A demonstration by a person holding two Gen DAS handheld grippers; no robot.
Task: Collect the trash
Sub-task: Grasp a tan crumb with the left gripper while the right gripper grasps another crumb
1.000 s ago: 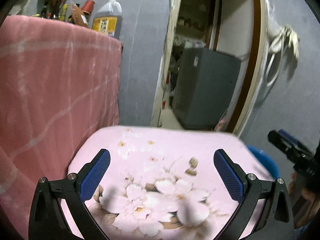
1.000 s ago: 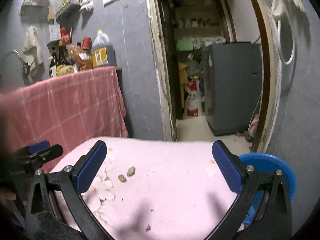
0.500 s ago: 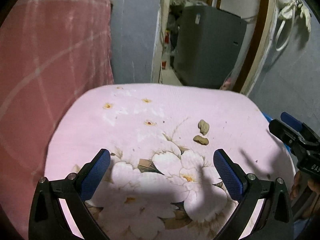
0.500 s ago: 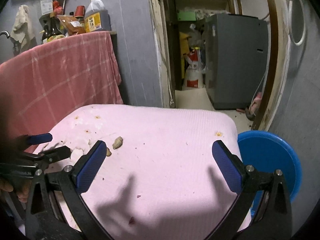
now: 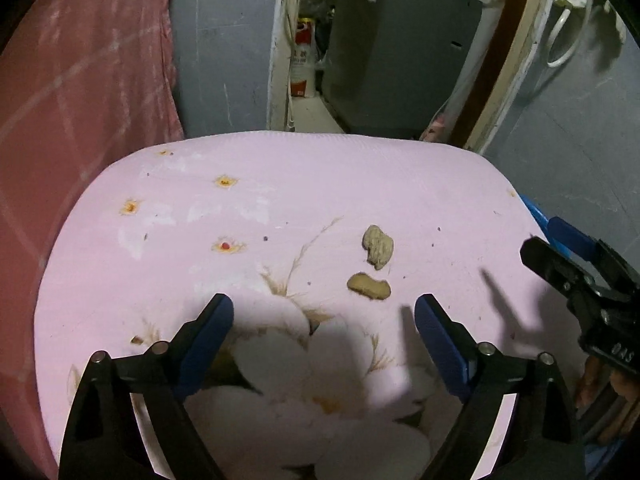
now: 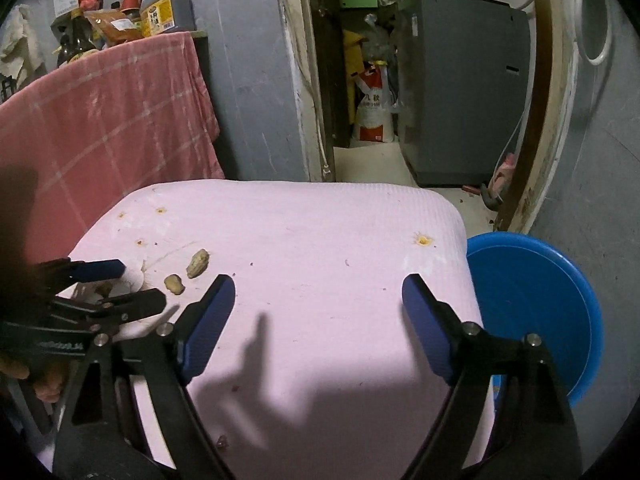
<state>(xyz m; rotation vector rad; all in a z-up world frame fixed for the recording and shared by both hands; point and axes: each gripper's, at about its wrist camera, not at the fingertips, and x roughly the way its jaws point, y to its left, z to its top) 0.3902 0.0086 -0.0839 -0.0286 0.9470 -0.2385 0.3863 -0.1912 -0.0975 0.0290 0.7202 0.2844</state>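
Observation:
Two peanut shells lie on the pink floral table top [image 5: 280, 184]: a paler one [image 5: 377, 246] and a browner one [image 5: 369, 286] just in front of it. They also show in the right wrist view, the paler shell [image 6: 198, 263] and the browner shell [image 6: 174, 283]. My left gripper [image 5: 324, 326] is open and empty, hovering just short of the shells. My right gripper [image 6: 318, 306] is open and empty over the table's right half. The blue basin [image 6: 532, 304] sits off the table's right edge.
A pink checked cloth [image 6: 100, 120] covers a counter on the left, with bottles [image 6: 160, 4] on it. Behind the table is a doorway with a grey appliance [image 6: 464, 84] and a sack [image 6: 372, 112]. A grey wall stands to the right.
Both grippers have tilted down and moved in over the table. The shells now lie close in front of my left gripper. Both grippers stayed open.

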